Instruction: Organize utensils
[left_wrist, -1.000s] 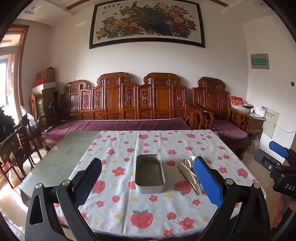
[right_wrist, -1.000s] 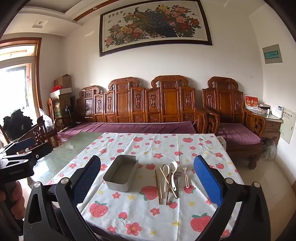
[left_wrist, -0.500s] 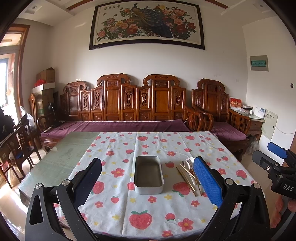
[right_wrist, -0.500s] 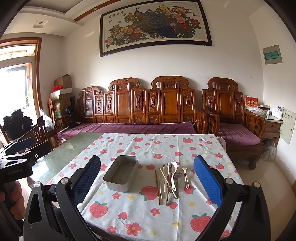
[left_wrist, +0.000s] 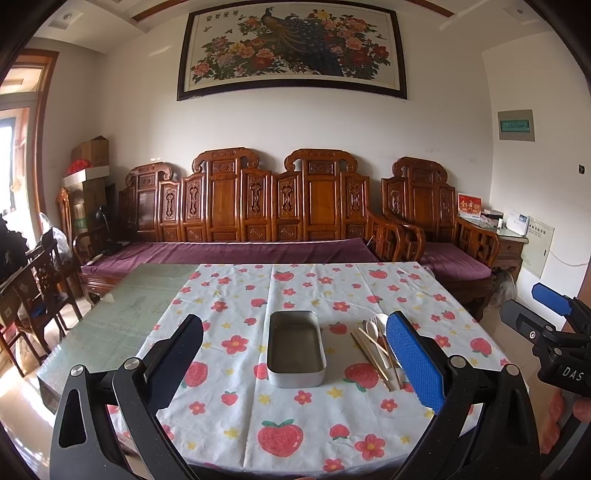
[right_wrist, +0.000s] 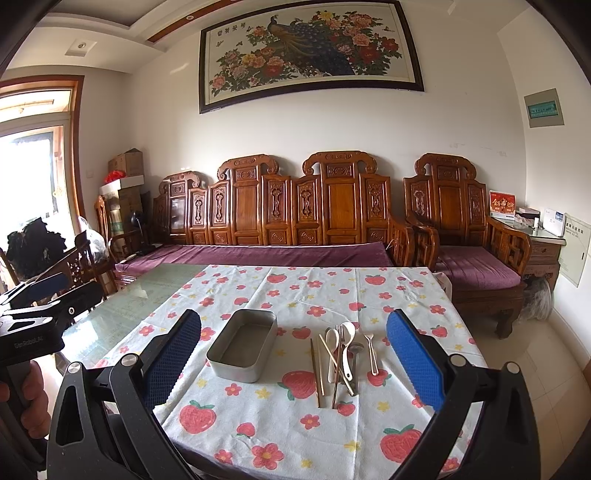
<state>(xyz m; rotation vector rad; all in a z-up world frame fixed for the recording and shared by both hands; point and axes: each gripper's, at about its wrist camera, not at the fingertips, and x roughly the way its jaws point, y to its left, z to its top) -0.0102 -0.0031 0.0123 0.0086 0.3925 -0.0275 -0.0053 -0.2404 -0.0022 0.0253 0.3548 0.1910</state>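
Little has changed since the earlier frames: left view has crept slightly closer to the table, right view about the same. Metal tin (left_wrist: 296, 349) (right_wrist: 243, 345) sits empty on the strawberry tablecloth (left_wrist: 236, 402) (right_wrist: 258, 417). Utensils (left_wrist: 375, 345) (right_wrist: 341, 358), spoons, fork, chopsticks, lie in a loose pile just right of the tin, none inside it. Left gripper (left_wrist: 295, 362) jaws wide apart, holding nothing, above the near edge in front of the tin. Right gripper (right_wrist: 293, 362) also spread wide, empty, facing tin and pile.

White tablecloth (right_wrist: 295, 413) with red strawberries and flowers; grey metal tin (right_wrist: 242, 345); purple cushions (right_wrist: 258, 254).
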